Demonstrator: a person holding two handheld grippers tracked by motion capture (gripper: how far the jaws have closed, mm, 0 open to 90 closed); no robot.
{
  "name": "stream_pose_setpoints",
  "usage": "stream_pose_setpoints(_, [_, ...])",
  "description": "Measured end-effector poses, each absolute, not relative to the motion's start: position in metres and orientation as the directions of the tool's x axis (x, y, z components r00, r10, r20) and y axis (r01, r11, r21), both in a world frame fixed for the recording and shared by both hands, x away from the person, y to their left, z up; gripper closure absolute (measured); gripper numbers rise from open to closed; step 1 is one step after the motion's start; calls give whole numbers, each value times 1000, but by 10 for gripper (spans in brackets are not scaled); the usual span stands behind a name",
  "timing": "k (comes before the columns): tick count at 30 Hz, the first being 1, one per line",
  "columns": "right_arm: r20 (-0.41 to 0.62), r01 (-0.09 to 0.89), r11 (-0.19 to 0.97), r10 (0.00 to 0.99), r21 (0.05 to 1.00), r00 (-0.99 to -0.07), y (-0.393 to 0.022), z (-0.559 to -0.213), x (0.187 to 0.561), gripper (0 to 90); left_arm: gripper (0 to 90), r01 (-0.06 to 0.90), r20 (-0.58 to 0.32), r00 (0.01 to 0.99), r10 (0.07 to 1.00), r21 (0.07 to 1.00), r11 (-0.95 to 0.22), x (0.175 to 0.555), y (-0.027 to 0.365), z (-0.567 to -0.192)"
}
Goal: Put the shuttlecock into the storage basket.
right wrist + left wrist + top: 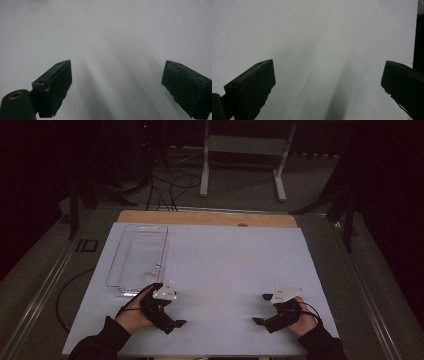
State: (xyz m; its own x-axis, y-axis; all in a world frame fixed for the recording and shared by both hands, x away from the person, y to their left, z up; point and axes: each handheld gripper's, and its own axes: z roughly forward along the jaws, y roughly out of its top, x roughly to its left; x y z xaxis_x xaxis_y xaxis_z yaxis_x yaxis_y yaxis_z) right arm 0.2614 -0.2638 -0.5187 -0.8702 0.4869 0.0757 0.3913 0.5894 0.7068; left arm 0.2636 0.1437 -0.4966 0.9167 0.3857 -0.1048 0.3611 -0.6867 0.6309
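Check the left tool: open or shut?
Open. In its own view the left tool has its jaws wide apart, with bare white table between them.

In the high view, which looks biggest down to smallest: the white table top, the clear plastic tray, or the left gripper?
1. White table top, by far the largest.
2. Clear plastic tray.
3. Left gripper, smallest, though it sits nearer the camera than the tray.

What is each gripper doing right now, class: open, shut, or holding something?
Left gripper: open, holding nothing, above the white table.
Right gripper: open, holding nothing.
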Motion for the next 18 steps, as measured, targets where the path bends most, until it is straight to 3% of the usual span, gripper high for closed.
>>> stream_pose_setpoints(18, [75, 393, 592, 488, 704, -870, -266, -518, 260, 95, 2, 418, -139, 885, 443, 655, -630, 252, 181, -504])
